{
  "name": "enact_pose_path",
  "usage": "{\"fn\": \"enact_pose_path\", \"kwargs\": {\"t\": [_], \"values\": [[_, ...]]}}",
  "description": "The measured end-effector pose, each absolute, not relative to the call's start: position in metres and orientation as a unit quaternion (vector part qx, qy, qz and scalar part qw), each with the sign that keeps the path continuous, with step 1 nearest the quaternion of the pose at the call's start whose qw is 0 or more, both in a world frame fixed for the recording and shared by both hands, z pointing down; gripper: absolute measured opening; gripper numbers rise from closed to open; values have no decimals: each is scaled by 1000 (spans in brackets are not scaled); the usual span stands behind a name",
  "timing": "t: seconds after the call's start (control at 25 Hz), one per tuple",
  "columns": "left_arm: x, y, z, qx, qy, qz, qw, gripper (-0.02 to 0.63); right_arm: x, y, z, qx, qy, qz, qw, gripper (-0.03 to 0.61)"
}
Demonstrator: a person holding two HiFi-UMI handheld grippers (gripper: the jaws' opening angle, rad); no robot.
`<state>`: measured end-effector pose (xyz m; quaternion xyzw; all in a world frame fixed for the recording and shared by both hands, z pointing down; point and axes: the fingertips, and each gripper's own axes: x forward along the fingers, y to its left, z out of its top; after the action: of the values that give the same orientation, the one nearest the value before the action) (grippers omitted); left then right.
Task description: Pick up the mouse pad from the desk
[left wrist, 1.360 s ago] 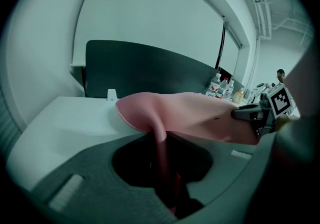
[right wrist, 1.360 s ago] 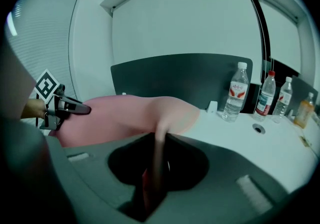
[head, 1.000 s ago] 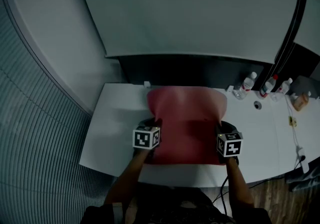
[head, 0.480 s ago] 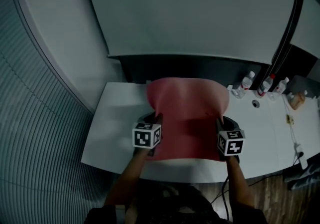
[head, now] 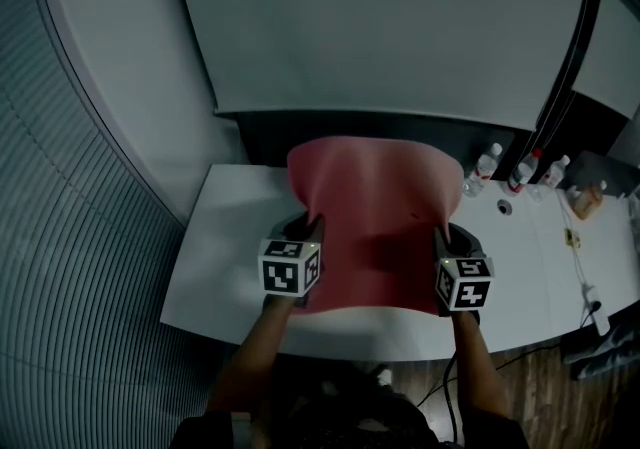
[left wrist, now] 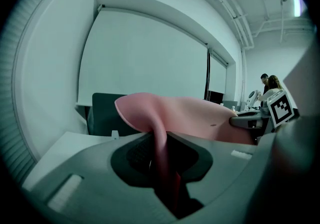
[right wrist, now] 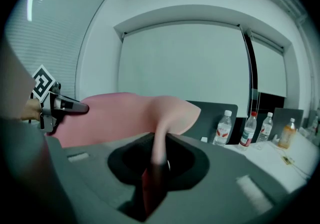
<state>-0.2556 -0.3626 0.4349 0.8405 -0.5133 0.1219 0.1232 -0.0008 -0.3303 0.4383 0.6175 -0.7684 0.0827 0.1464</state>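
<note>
A: Logging grips first. Left gripper (head: 312, 229): closed on the left edge of the mouse pad (head: 375, 202), with the pink sheet pinched between both jaws in the left gripper view. Right gripper (head: 446, 237): same story on the right edge, clamped on the sheet.

B: Confirmed. Placing the pad centre frame in the head view, slung between the two grippers above the white desk (head: 225, 247), far edge curled up in front of the dark panel (head: 270, 137) behind. Appears off the surface. Near edge low over the desk front, contact there not ruled out.

A: Risks from here?

B: Slip, mainly. Thin bite at each edge, floppy sheet, weight hanging between. Likely to creep out of one pair of jaws on any stretching apart of the hands, or with a jerk upward.

A: Uneven lift too. With one side higher, expect tilt, then sliding toward the low grip.

B: Also sag. Closing the hands toward each other likely to fold the middle down onto the desk again. Bottles (head: 487, 165) at upper right well apart; no worry short of a wide swing that way.
</note>
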Motion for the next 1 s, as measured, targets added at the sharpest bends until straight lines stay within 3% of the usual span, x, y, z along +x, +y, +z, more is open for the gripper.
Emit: {"fn": "enact_pose_path", "kwargs": {"t": [1.0], "values": [[-207,-327,358,815,-569,82,64,71,49,-322,372,590,-802,23,90,71]]}}
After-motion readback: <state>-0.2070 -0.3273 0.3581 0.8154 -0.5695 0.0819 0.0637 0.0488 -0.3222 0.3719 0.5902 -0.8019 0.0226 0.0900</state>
